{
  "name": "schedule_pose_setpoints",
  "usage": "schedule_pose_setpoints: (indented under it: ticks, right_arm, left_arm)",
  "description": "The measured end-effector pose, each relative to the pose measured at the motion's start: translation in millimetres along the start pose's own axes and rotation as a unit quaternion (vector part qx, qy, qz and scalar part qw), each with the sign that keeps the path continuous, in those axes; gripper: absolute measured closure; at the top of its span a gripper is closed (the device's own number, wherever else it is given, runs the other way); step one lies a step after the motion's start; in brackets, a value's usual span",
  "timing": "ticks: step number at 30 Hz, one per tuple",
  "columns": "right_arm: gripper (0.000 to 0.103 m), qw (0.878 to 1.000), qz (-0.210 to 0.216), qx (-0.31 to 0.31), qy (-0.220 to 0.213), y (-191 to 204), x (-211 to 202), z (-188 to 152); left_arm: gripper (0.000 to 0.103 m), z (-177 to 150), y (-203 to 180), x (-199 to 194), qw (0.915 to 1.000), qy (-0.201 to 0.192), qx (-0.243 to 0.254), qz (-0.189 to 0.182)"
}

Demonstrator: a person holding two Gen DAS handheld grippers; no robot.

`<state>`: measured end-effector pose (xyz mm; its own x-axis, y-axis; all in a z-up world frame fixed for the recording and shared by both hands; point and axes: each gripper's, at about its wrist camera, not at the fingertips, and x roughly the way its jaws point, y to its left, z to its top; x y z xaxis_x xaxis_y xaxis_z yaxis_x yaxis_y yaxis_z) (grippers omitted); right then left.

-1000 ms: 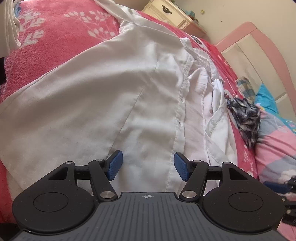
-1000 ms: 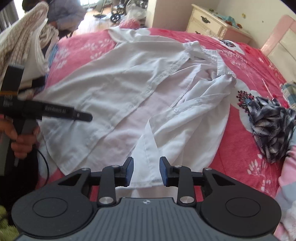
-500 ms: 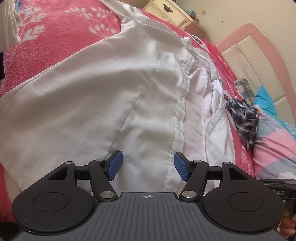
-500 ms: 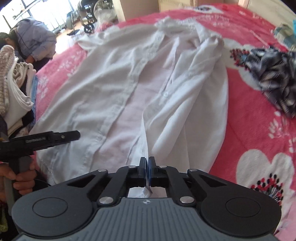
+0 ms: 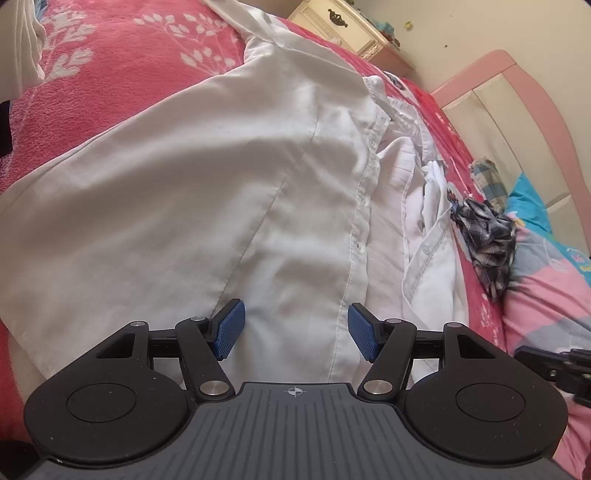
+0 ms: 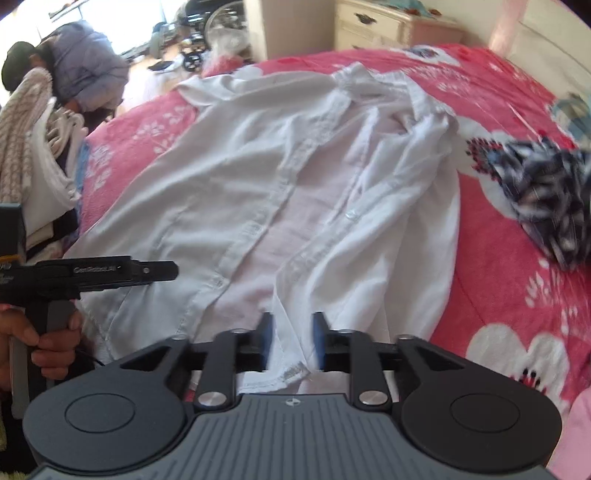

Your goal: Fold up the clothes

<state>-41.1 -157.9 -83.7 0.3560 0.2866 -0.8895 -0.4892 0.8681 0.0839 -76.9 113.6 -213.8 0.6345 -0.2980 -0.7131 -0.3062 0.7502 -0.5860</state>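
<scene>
White shirt lies spread open, front up, on the pink floral blanket, collar at the far end, hem at the near end by me. Button placket runs near to far, right of centre in my left view.

My left gripper hangs over the near hem of the shirt's left front panel, blue pads spread wide, cloth under the gap, nothing pinched. In the right view the same tool shows at the left edge with my hand round its grip.

My right gripper is at the near hem of the right front panel. Jaws have just been opening; the hem corner sits loose between the parted pads, not clamped. Cannot tell if one pad touches the fabric.

Dark plaid garment lies crumpled on the blanket, far right of the shirt, apart from it, blurred in the right view. Pillow with pink and blue print sits right of it. Cream nightstand beyond the far bed edge. Pink headboard at far right. Pile of laundry at left, off the bed. A person in a grey-blue jacket is bent over at far left.
</scene>
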Motion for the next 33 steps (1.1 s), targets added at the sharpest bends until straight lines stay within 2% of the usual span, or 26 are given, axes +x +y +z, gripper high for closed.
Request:
schedule_pose_setpoints:
  ticks: [4,9,10,12,13,18,22,24,26,29,33]
  right_arm:
    - [0.062,0.998,0.025,0.057,0.017,-11,5,-15]
    - [0.063,0.996,0.028,0.074,0.04,-9,34,-30]
    - [0.066,0.995,0.032,0.08,0.042,-9,39,-32]
    - [0.09,0.996,0.039,0.078,0.033,-6,41,-34]
    - [0.092,0.997,0.038,0.069,0.024,-2,36,-34]
    - [0.097,0.999,0.004,-0.035,-0.039,26,8,-34]
    - [0.097,0.989,-0.027,-0.13,-0.068,53,1,-39]
    - [0.097,0.981,-0.016,-0.177,-0.083,67,0,-43]
    - [0.097,0.972,-0.01,-0.222,-0.078,82,6,-48]
    - [0.097,0.958,-0.012,-0.284,-0.045,100,25,-60]
    - [0.091,0.954,0.013,-0.301,-0.003,106,40,-69]
  left_arm:
    - [0.041,0,4,-2,1.0,0.002,-0.001,-0.004]
    - [0.041,0,5,0,1.0,0.002,-0.004,-0.007]
    - [0.041,0,5,0,1.0,0.002,-0.005,-0.007]
    - [0.041,1,6,0,0.9999,0.002,-0.007,-0.009]
    - [0.04,1,6,1,0.9999,0.002,-0.009,-0.009]
    - [0.04,1,4,2,1.0,0.002,-0.005,-0.003]
    - [0.04,1,1,3,1.0,-0.001,0.0,0.001]
    - [0.04,0,1,2,1.0,-0.001,0.001,0.002]
    - [0.04,0,0,2,1.0,-0.002,0.002,0.004]
    - [0.04,0,-1,3,1.0,-0.003,0.004,0.007]
    - [0.04,1,-2,0,1.0,-0.003,0.007,0.002]
